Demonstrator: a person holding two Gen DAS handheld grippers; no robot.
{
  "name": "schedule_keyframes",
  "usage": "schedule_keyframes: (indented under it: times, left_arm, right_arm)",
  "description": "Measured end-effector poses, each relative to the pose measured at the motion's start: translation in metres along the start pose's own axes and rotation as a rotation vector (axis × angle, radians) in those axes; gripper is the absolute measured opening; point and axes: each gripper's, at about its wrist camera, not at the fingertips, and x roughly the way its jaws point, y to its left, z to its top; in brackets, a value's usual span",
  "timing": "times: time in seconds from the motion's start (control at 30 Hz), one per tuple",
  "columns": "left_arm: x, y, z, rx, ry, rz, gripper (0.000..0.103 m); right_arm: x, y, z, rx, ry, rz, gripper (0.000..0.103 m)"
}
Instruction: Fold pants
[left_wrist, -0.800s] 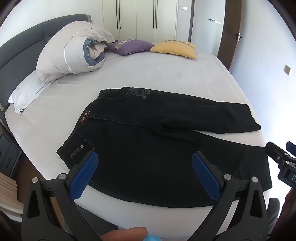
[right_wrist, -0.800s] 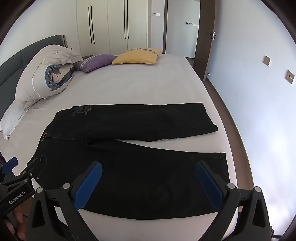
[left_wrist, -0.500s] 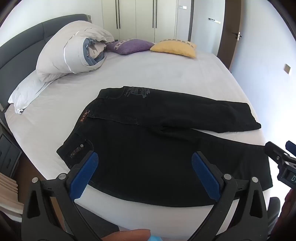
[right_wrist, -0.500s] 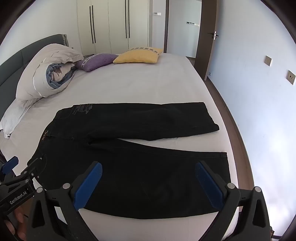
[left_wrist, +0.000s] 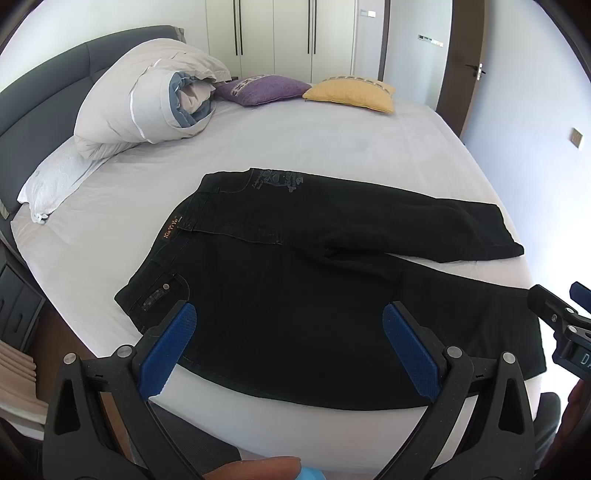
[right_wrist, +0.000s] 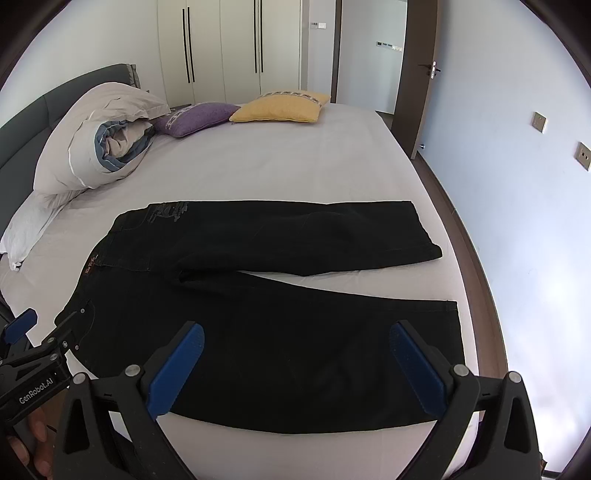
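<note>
- We see the black pants (left_wrist: 314, 295) spread flat on the bed (left_wrist: 332, 147), long axis running left to right, waistband left, leg cuffs right.
- Our left hand-held gripper (left_wrist: 290, 343) hovers wide open and empty above the near leg, closer to the waistband.
- Our right hand-held gripper (right_wrist: 295, 365), equally wide and empty, hangs nearer the cuff (right_wrist: 452, 332).

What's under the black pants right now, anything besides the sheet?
Around the black pants only the pale bed sheet shows, also in the gap between the two legs. The fabric lies flat with no bulges, but whatever is directly beneath it is covered.
</note>
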Motion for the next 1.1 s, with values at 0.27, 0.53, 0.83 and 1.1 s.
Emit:
schedule_keyframes:
  times: [0.27, 0.53, 0.83, 1.1]
  left_arm:
    - [0.0001, 0.0003, 0.0, 0.002, 0.001, 0.003, 0.103]
    - [0.0003, 0.0002, 0.0001, 0.004, 0.002, 0.004, 0.103]
    - [0.0003, 0.0, 0.0004, 0.004, 0.002, 0.004, 0.103]
    - [0.0001, -0.0004, 0.0007, 0.004, 0.003, 0.004, 0.103]
  right_arm:
    - [0.0008, -0.0013, 0.0004, 0.001, 0.002, 0.002, 0.103]
    - [0.0012, -0.0004, -0.0008, 0.0, 0.004, 0.003, 0.103]
    - [0.0014, -0.0008, -0.0005, 0.0, 0.004, 0.003, 0.103]
    - [0.0021, 0.0, -0.0028, -0.001, 0.005, 0.004, 0.103]
